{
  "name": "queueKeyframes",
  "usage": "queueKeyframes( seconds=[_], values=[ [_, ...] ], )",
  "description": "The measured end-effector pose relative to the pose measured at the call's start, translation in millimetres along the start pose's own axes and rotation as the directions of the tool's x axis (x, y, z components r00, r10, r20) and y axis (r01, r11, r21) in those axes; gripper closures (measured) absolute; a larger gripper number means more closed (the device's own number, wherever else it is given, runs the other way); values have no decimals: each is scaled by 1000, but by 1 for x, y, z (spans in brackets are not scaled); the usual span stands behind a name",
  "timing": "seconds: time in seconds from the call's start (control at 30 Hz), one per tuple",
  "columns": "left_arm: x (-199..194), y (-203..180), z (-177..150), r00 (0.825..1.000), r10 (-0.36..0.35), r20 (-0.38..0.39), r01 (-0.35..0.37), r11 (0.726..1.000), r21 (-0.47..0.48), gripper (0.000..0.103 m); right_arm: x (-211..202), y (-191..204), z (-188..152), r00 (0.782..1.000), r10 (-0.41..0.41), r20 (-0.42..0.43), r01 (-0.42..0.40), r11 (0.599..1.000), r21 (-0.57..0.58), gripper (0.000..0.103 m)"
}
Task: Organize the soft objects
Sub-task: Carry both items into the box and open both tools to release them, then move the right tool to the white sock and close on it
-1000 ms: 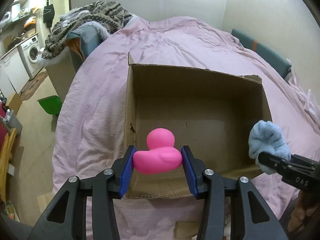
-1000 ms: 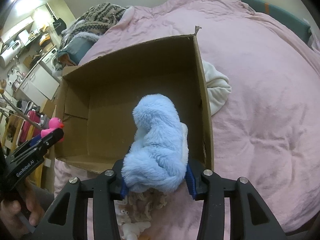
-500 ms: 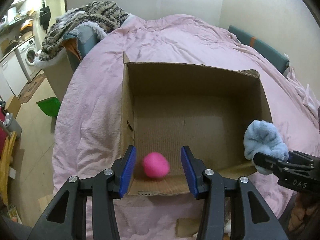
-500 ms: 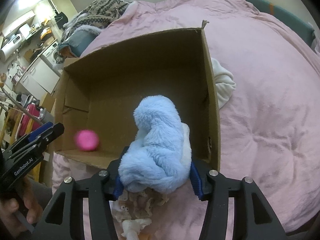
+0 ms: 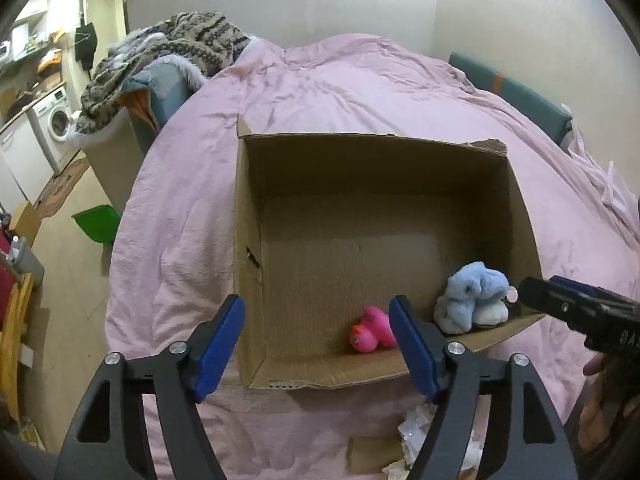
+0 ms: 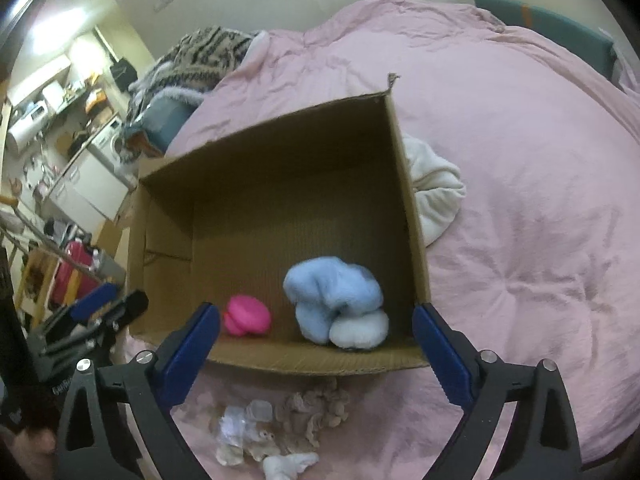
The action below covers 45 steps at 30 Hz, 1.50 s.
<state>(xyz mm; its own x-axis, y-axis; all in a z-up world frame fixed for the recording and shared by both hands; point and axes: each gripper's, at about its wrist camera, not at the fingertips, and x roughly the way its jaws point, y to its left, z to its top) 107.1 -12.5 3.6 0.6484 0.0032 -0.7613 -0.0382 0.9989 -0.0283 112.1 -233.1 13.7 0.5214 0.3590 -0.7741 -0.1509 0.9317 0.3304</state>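
Note:
An open cardboard box (image 5: 248,216) (image 6: 404,168) sits on a pink bedspread. A pink rubber duck (image 5: 370,330) (image 6: 248,316) lies on the box floor near the front wall. A light blue plush toy (image 5: 474,298) (image 6: 334,300) lies beside it in the front right corner. My left gripper (image 5: 318,344) is open and empty, above the box's front left edge. My right gripper (image 6: 316,350) is open and empty, above the box's front edge; it also shows at the right of the left wrist view (image 5: 576,308).
A white soft item (image 6: 436,192) lies on the bed against the box's right wall. Small beige and white soft items (image 6: 276,428) lie on the bed in front of the box. A patterned blanket pile (image 5: 168,56) sits off the bed's far left.
My left gripper opened and the pink duck fell into the box. Then my right gripper opened and the blue plush dropped into the box's front right corner.

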Motion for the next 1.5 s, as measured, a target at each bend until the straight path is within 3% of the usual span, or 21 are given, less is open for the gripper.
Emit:
queueKeyframes(
  seconds=[0.53, 0.83, 1.0, 1.3, 1.5],
  values=[
    [-6, 11, 2, 1000, -4, -17, 4, 999, -47, 31, -8, -4, 1, 1000, 1, 3, -1, 1000, 6, 0],
    [-25, 17, -4, 1000, 11, -13, -11, 999, -34, 31, -35, -1, -10, 999, -24, 40, 25, 999, -24, 0],
    [-40, 24, -13, 1000, -18, -23, 16, 997, -81, 31, -57, 1, -20, 993, -59, 99, 58, 998, 9, 0],
    [-66, 27, -39, 999, -9, -53, 3, 994, -109, 31, -73, 20, -47, 999, -1, 45, 3, 999, -40, 0],
    [-65, 29, -48, 996, 44, -84, -53, 993, -110, 31, -71, 14, -61, 1000, 13, -6, -13, 1000, -8, 0]
  ],
)
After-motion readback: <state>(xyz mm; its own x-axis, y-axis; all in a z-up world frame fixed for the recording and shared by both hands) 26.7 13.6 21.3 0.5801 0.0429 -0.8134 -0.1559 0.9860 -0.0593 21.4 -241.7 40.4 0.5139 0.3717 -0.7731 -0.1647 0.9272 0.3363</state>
